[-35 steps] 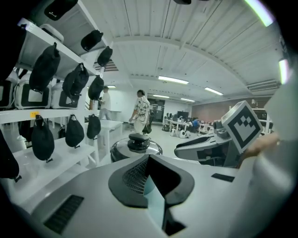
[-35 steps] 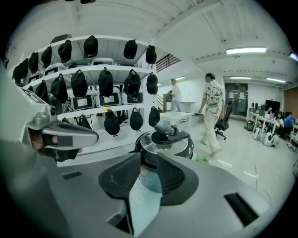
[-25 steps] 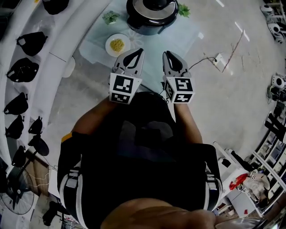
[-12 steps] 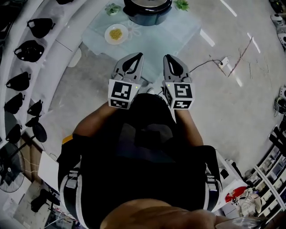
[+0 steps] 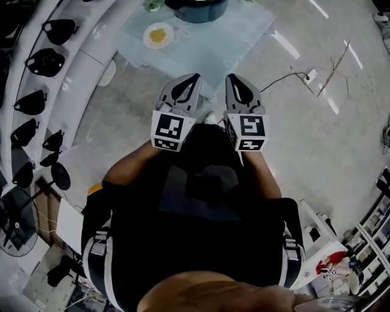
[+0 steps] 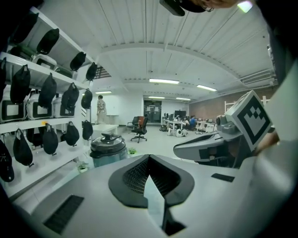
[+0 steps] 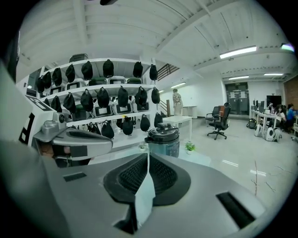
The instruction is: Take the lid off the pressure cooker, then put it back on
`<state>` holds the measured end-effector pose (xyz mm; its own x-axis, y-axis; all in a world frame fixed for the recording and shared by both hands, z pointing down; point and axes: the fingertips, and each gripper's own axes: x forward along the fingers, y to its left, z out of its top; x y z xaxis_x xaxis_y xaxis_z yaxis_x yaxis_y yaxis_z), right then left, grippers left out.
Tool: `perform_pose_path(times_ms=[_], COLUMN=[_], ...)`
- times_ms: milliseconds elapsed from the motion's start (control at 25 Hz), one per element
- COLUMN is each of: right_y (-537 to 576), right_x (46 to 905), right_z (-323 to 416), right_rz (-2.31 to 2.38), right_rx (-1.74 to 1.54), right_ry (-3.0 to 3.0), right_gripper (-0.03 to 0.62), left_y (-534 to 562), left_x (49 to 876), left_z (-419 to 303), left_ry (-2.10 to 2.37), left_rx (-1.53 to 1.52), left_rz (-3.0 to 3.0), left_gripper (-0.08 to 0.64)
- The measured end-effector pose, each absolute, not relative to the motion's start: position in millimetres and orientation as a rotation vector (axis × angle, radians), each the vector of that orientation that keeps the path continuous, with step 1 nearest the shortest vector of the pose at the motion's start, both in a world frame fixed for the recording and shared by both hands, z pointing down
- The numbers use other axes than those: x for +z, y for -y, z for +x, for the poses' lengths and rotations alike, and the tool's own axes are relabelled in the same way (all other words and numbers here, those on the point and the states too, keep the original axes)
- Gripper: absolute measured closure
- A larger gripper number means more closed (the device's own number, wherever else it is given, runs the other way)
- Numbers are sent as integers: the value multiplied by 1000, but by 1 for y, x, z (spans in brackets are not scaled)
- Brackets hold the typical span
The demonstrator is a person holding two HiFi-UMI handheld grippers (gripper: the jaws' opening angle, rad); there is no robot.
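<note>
Collision worried me: left gripper (image 5: 195, 78) and right gripper (image 5: 230, 78), both closed and empty, might knock the distant dark round pressure cooker (image 5: 196, 8), top centre.

- The pressure cooker (image 7: 164, 142) stands on the table (image 5: 237, 30), with its lid (image 7: 163, 130) on top.
- A plate (image 5: 158, 35) lies on the table, left of the pressure cooker.
- The left gripper (image 5: 195, 77) and right gripper (image 5: 230, 77) are side by side before the table, well apart from the pressure cooker.
- Shelves (image 5: 79, 67) stand left of the table.
</note>
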<state>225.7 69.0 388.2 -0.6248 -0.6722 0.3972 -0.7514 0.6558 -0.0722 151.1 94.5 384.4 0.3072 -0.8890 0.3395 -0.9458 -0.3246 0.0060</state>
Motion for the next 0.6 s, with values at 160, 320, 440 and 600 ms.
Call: perform_pose_path(times_ms=[160, 320, 440, 600], right_y=[-76, -84, -92, -96], right_x=[380, 379, 383, 378], right_z=[225, 218, 215, 212], right_rz=[1185, 1213, 1245, 1283], right_rx=[351, 345, 364, 368], right_ry=[2538, 2527, 2506, 2497], right_gripper=[565, 576, 577, 577], left_y=[-98, -103, -111, -117], left_x=[376, 372, 371, 369], left_z=[150, 139, 134, 130], left_ry=[1669, 1665, 1654, 1634], left_rx=[414, 402, 398, 400], left_rz=[2413, 2433, 2448, 2465], left_gripper=[552, 552, 552, 552])
